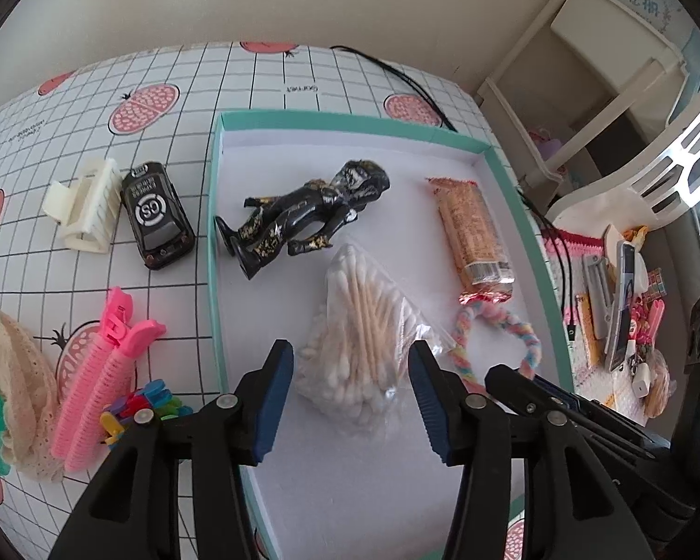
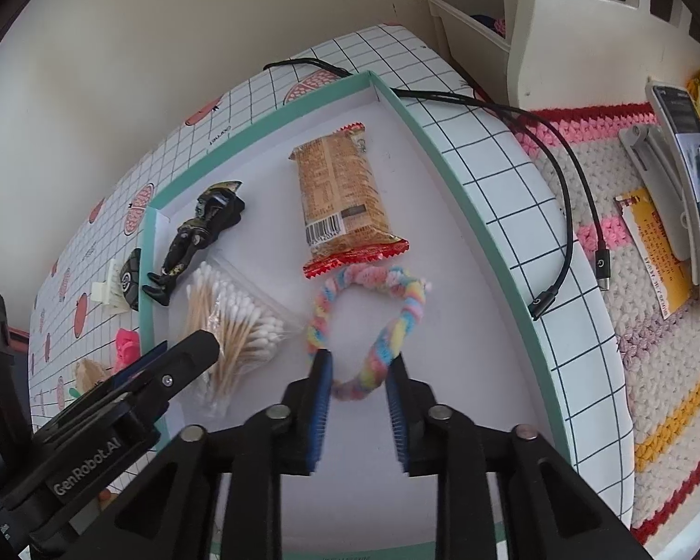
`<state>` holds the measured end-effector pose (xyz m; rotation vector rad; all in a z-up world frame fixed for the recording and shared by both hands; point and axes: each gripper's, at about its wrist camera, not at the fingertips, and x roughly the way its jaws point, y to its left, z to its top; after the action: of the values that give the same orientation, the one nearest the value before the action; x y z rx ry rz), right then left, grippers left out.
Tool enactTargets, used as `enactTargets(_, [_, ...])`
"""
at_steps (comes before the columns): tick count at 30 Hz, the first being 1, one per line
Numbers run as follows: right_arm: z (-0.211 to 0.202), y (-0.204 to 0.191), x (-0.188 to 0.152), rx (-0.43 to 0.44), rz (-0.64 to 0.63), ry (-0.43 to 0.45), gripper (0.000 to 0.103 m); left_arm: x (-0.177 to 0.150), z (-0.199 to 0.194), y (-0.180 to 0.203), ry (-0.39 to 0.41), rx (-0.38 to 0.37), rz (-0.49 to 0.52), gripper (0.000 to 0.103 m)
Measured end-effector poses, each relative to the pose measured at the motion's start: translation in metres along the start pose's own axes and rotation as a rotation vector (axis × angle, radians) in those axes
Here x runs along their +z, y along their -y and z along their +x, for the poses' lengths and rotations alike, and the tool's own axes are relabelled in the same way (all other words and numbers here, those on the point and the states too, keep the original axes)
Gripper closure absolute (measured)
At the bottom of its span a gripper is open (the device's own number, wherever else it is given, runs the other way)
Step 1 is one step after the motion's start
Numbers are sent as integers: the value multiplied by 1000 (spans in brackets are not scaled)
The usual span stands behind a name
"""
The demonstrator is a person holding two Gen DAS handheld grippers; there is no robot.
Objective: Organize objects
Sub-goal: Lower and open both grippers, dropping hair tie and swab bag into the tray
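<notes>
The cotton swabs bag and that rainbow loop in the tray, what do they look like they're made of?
The bag of cotton swabs looks like thin clear plastic film: it wrinkles, glints, and shows the swabs inside, which seem to have pale wooden sticks with white cotton tips. The rainbow loop looks like soft fuzzy chenille or twisted yarn in a matte pastel; whether there is wire inside cannot be seen.

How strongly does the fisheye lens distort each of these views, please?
Left wrist: the tablecloth grid bows outward and the tray rim curves; dark vignette at the corners. Right wrist: the tray edge arcs hard, the same vignette.
</notes>
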<state>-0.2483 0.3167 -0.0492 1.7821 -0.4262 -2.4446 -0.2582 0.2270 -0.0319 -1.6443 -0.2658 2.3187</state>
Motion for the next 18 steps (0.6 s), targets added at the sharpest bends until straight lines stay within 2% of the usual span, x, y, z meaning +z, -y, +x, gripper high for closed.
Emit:
enactTargets(6, [-17,-7,1,-10,-12,38,74,0,-24,2,43,-1,0,50])
enactTargets(10, [-20,-9,5,-34,-17,48,74,8,-32,-5,74,29,-7,50])
enactTargets(12, [-21,-11,5,-80,-26,50,74,12,-33,-9,83,47,-15,44])
enactTargets(15, [-20,-11,5,-91,-22,45,74,16,-33,-17,92,69,-33,41])
enactTargets(18, [-21,-11,5,-110,-33,53,61,17,-33,-23,93,95,-49,40])
